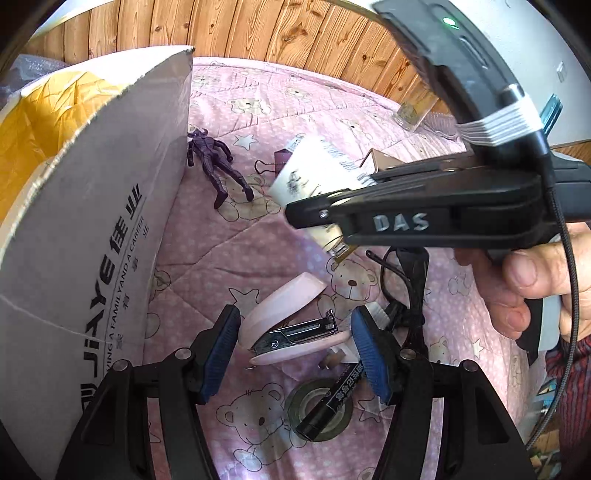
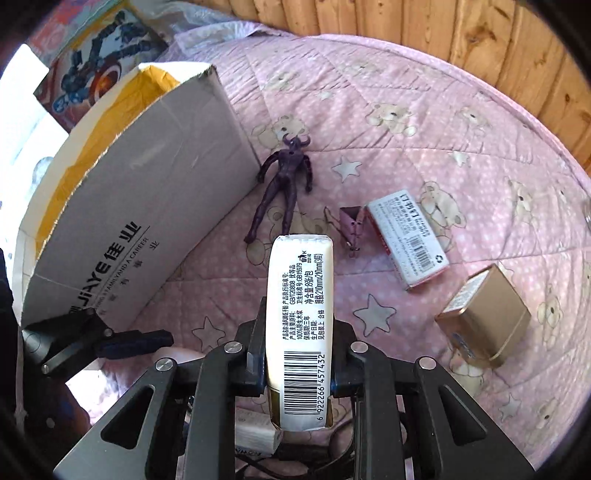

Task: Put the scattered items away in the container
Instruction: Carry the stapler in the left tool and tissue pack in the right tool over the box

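My right gripper [image 2: 299, 354] is shut on a white tissue pack [image 2: 301, 314] with a barcode, held above the pink quilt. In the left wrist view the same gripper [image 1: 317, 199] crosses from the right with the tissue pack [image 1: 306, 173], a hand gripping its handle. My left gripper [image 1: 295, 343] stands open, its blue pads [image 1: 221, 347] on either side of a pink stapler [image 1: 284, 325] lying on the quilt. The cardboard box [image 1: 92, 221], lined yellow inside, stands at the left [image 2: 147, 206]. A purple toy figure [image 2: 284, 184] lies at its corner.
On the quilt lie a purple binder clip [image 2: 351, 225], a staples box [image 2: 406, 240], a gold box [image 2: 487, 317], a tape roll [image 1: 317, 410] under a black marker [image 1: 332, 402], and a black cable [image 1: 402, 288]. A wooden wall [image 1: 295, 33] runs behind.
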`<act>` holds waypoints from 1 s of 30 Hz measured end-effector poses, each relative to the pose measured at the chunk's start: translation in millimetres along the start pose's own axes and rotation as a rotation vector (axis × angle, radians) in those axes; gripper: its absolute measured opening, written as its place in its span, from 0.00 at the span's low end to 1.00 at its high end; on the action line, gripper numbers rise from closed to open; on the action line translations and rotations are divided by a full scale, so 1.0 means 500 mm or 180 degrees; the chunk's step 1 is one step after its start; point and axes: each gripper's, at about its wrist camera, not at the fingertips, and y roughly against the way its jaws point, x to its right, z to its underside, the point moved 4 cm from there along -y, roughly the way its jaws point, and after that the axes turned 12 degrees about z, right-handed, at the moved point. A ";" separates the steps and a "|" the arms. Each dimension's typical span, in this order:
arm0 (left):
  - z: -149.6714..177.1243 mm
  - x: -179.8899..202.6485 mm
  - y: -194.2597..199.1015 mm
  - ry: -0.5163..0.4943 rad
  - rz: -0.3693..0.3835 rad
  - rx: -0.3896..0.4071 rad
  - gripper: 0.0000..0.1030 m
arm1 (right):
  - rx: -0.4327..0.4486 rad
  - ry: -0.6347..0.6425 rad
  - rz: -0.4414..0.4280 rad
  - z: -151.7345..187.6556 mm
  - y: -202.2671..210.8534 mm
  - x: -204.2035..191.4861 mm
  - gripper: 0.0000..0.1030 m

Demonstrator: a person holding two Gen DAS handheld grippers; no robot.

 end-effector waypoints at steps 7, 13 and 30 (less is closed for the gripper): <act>-0.007 0.033 0.037 -0.0076 -0.0018 0.0120 0.61 | 0.0100 -0.0343 -0.0088 0.037 0.061 0.019 0.23; -0.010 0.064 0.067 -0.0178 -0.0029 0.0200 0.61 | 0.0176 -0.0507 -0.0196 0.063 0.095 -0.003 0.23; 0.008 0.111 0.187 -0.0320 -0.0057 0.0493 0.61 | 0.0391 -0.0755 -0.0377 0.114 0.206 -0.052 0.23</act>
